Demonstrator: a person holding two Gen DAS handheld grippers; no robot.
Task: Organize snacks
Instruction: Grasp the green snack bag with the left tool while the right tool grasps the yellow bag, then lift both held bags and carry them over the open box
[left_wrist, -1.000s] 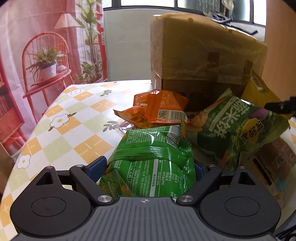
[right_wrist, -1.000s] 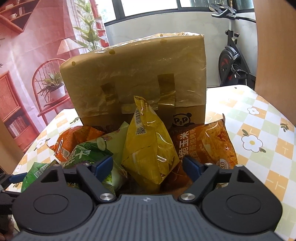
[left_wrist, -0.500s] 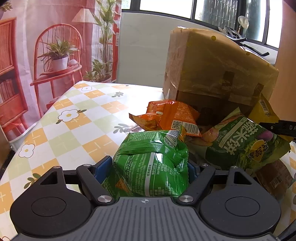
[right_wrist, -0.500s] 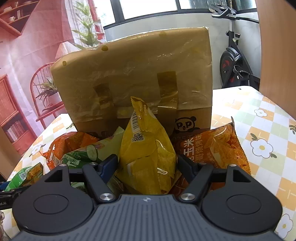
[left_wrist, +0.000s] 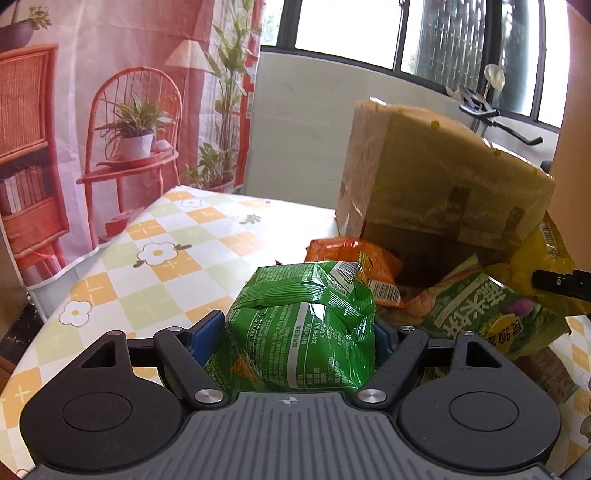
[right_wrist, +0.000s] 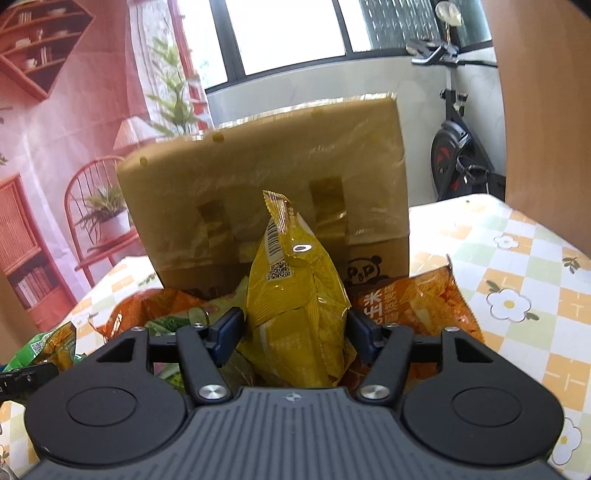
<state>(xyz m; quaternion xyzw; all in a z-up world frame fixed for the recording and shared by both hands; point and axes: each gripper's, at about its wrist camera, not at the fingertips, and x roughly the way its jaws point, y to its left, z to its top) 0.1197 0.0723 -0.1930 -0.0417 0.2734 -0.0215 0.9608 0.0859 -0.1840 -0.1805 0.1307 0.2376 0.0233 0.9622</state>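
Note:
My left gripper (left_wrist: 295, 328) is shut on a green snack bag (left_wrist: 303, 328) and holds it above the checked tablecloth. My right gripper (right_wrist: 295, 325) is shut on a yellow snack bag (right_wrist: 295, 291), held upright in front of the cardboard box (right_wrist: 273, 177). The yellow bag also shows at the right of the left wrist view (left_wrist: 535, 266). An orange bag (left_wrist: 354, 258) and a green bag with Chinese lettering (left_wrist: 480, 314) lie at the foot of the box (left_wrist: 436, 173). Another orange bag (right_wrist: 413, 306) lies right of the yellow one.
The table (left_wrist: 166, 258) has a cloth of orange and green checks with flowers; its left edge drops off near a pink printed backdrop (left_wrist: 92, 110). An exercise bike (right_wrist: 458, 140) stands behind the table. A brown wall panel (right_wrist: 546, 110) is at the right.
Both grippers have closed on their bags and lifted them. The left gripper has risen with the green bag; the right has moved closer to the box with the yellow bag.

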